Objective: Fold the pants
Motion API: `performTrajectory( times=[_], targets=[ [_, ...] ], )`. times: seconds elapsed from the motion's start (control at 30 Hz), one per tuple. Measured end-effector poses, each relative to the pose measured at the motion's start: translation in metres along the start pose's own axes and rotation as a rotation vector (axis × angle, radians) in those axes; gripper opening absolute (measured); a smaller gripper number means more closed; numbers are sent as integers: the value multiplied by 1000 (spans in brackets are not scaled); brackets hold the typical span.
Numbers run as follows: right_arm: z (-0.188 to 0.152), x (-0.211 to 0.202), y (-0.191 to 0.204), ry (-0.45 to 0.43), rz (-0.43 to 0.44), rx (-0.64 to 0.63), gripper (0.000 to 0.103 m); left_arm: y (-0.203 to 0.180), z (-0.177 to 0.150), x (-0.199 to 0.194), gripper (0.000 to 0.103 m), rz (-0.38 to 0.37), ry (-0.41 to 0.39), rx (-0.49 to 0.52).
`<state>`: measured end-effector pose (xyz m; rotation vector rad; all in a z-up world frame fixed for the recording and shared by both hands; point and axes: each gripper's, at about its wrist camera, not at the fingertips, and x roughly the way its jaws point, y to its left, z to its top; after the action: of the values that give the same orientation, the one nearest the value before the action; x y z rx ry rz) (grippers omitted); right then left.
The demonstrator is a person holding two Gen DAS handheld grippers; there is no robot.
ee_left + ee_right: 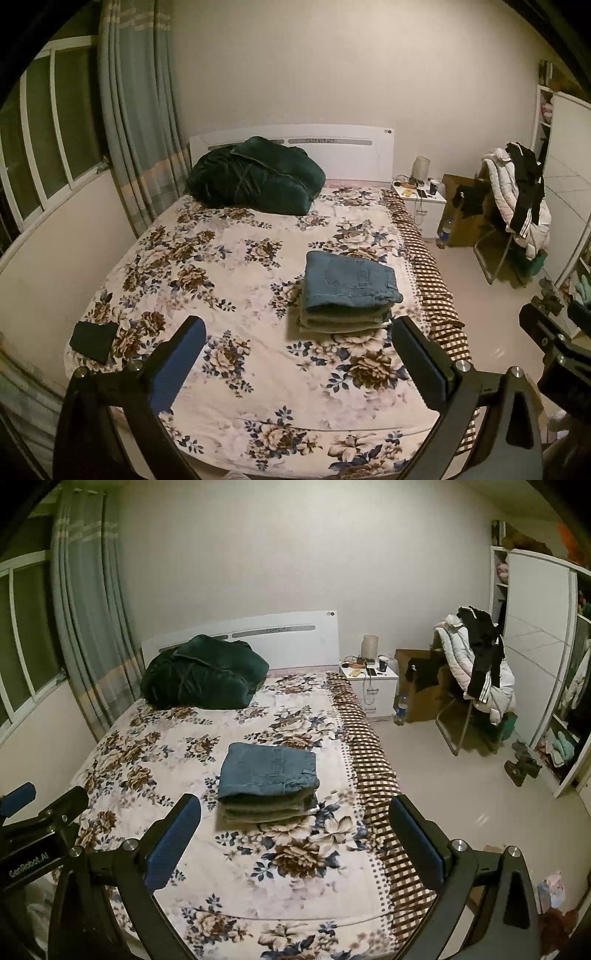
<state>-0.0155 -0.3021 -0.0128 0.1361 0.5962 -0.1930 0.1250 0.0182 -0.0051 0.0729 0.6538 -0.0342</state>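
Folded blue jeans (349, 282) lie on top of a stack of folded greyish pants (343, 320) on the right half of the floral bed (229, 258). The stack also shows in the right wrist view (267, 771). My left gripper (299, 328) is open and empty, held above the foot of the bed, short of the stack. My right gripper (295, 808) is open and empty, held above the bed's right front part. The right gripper's body shows at the right edge of the left wrist view (554, 332).
A dark green quilt (255, 177) lies at the headboard. A small dark cloth (92, 339) lies at the bed's front left corner. A nightstand (421, 199), a chair piled with clothes (517, 206) and a wardrobe (535, 646) stand to the right. A window (37, 147) is left.
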Motion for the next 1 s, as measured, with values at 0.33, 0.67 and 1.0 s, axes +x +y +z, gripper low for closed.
performTrajectory(
  times=[0.33, 0.67, 1.0],
  targets=[
    [-7, 6, -4, 15, 11, 1, 103, -4, -1, -3, 103, 1, 13, 4],
    [-12, 11, -10, 20, 15, 5, 103, -8, -6, -2, 103, -3, 25, 5],
    [-21, 15, -13, 31, 21, 6, 103, -8, -9, -2, 103, 1, 30, 7]
  ],
)
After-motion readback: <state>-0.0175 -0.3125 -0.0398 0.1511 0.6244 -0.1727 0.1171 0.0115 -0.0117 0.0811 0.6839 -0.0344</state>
